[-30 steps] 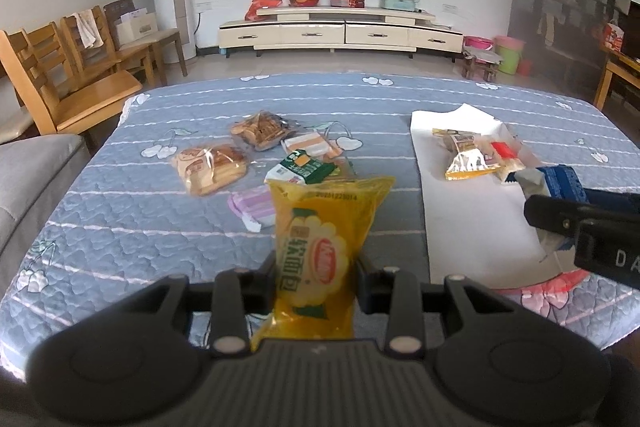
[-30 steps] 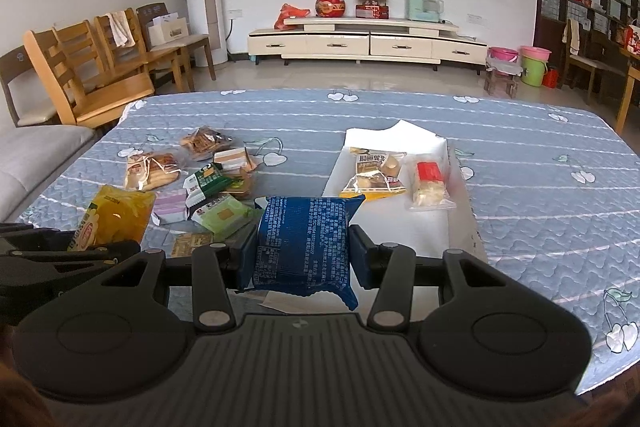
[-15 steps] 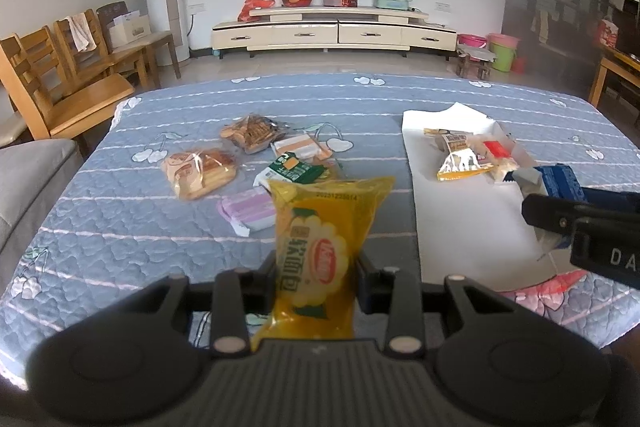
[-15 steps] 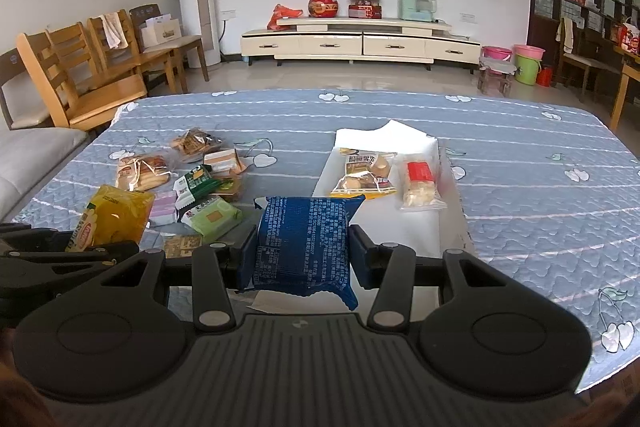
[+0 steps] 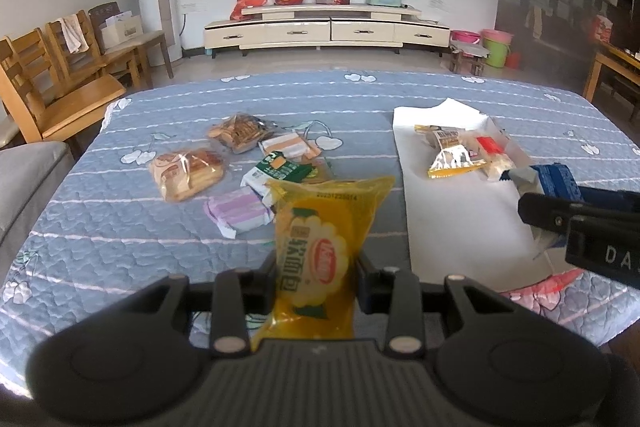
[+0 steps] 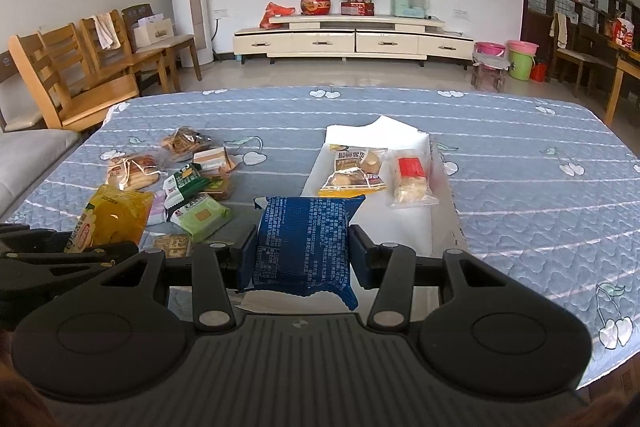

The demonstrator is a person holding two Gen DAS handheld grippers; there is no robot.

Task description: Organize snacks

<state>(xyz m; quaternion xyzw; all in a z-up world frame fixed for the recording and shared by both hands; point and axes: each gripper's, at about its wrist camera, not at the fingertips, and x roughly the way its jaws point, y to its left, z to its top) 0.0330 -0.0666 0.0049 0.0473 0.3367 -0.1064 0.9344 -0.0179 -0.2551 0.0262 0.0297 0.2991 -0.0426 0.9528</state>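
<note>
The left gripper [image 5: 316,273] pinches a yellow bread packet [image 5: 322,259] upright between its fingers, held above the near edge of the blue quilted table [image 5: 100,219]. The right gripper [image 6: 302,253] clamps a dark blue snack packet [image 6: 304,243] over the near end of a white sheet [image 6: 404,223]. On that sheet lie a yellow-edged cookie packet [image 6: 352,173] and, just beside it, a clear packet with a red label [image 6: 410,177]. Left of the sheet, other loose snacks cluster together, among them a green packet [image 6: 200,219] and a bread roll packet [image 5: 186,173].
</note>
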